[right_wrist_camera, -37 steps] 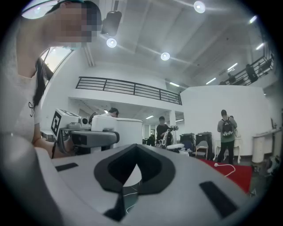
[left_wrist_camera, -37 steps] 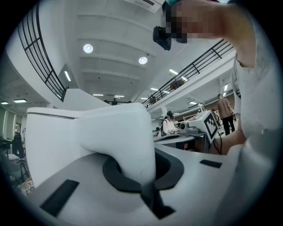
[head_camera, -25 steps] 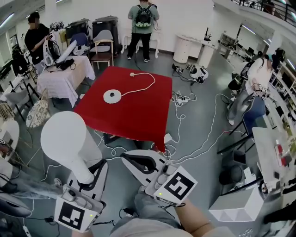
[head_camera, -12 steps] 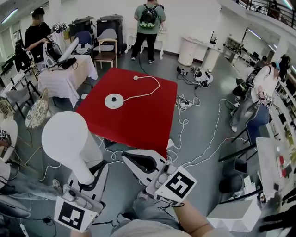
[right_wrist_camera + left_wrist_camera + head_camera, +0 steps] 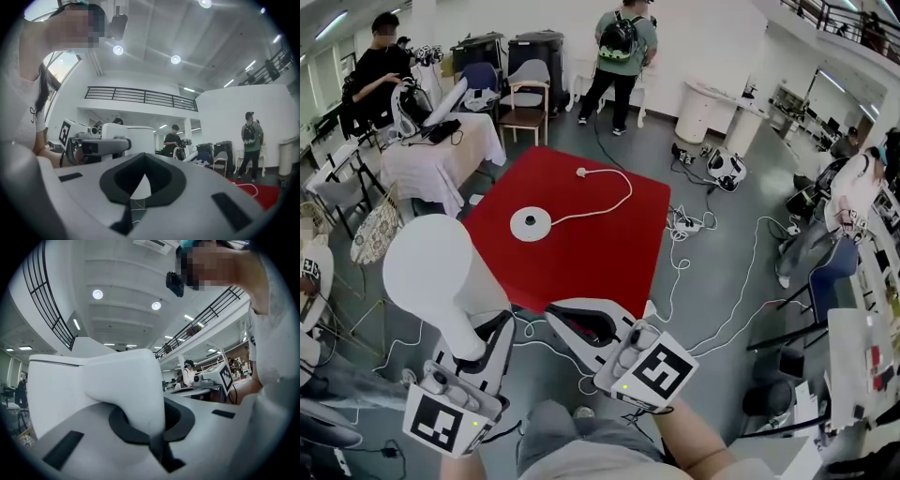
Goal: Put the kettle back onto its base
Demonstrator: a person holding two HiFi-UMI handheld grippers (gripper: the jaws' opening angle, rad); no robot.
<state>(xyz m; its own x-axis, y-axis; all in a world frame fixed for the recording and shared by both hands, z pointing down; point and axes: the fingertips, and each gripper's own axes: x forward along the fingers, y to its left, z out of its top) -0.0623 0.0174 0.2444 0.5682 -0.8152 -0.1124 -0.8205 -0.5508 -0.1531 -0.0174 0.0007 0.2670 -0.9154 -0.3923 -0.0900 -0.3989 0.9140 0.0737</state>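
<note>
The white kettle [image 5: 431, 272] hangs over the floor at the lower left of the head view, short of the red table [image 5: 609, 253]. My left gripper [image 5: 486, 330] is shut on its handle, which fills the jaws in the left gripper view, where the kettle [image 5: 93, 380] looms large. The round white base [image 5: 530, 223] lies on the table's left part, its white cord [image 5: 609, 195] curling to the far side. My right gripper [image 5: 562, 317] is shut and empty, just right of the kettle. In the right gripper view the kettle [image 5: 137, 135] stands beyond the closed jaws.
White cables [image 5: 694, 272] trail over the grey floor around the table. A table with a white cloth [image 5: 431, 150] stands at the left, chairs [image 5: 525, 98] behind it. A person with a backpack [image 5: 623, 47] stands at the back. Shelves [image 5: 862, 356] line the right.
Both grippers and the kettle have been carried toward the red table, which now lies closer in the head view. The left grip on the handle is unchanged.
</note>
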